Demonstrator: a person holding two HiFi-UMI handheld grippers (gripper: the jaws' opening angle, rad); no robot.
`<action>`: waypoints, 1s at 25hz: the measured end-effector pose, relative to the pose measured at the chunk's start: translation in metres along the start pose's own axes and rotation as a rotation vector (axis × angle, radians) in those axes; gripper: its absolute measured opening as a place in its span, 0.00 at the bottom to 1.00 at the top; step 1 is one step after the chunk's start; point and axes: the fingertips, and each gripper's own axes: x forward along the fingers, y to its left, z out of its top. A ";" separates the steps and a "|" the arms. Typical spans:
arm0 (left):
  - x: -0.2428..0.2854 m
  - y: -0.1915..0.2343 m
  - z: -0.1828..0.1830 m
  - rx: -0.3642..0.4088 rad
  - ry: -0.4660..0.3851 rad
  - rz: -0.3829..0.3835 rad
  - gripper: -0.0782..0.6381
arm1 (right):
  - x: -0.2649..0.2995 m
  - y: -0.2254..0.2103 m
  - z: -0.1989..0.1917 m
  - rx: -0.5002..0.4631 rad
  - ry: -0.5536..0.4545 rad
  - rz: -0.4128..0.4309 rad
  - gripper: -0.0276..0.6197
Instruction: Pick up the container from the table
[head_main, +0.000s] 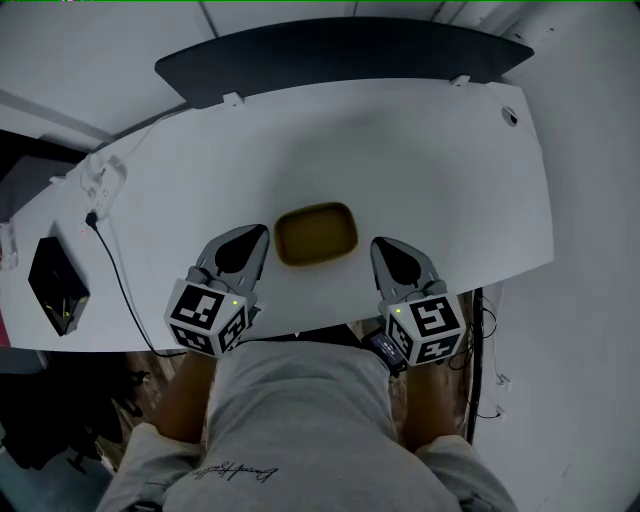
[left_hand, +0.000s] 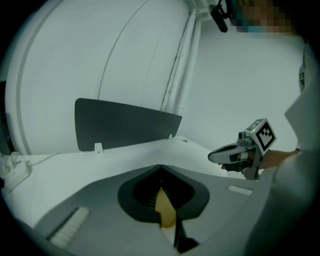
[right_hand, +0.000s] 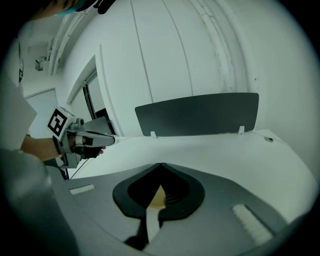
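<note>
Our left hand-held gripper (head_main: 258, 238) and right hand-held gripper (head_main: 380, 246) are closed, empty. The container (head_main: 316, 233) lies between them.

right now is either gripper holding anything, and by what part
Nothing held: left gripper and right gripper are shut, empty, either side of the yellow container.

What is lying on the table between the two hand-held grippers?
The yellow container lies between the left hand-held gripper and the right hand-held gripper, on the white table; the head view shows this.
</note>
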 end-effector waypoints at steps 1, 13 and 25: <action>0.002 0.001 -0.003 0.003 0.007 0.000 0.11 | 0.002 -0.002 -0.003 0.002 0.005 -0.004 0.07; 0.021 0.015 -0.024 0.011 0.052 -0.017 0.11 | 0.023 -0.014 -0.029 0.044 0.042 -0.033 0.07; 0.029 0.023 -0.043 0.024 0.089 -0.024 0.11 | 0.032 -0.014 -0.049 0.083 0.066 -0.048 0.08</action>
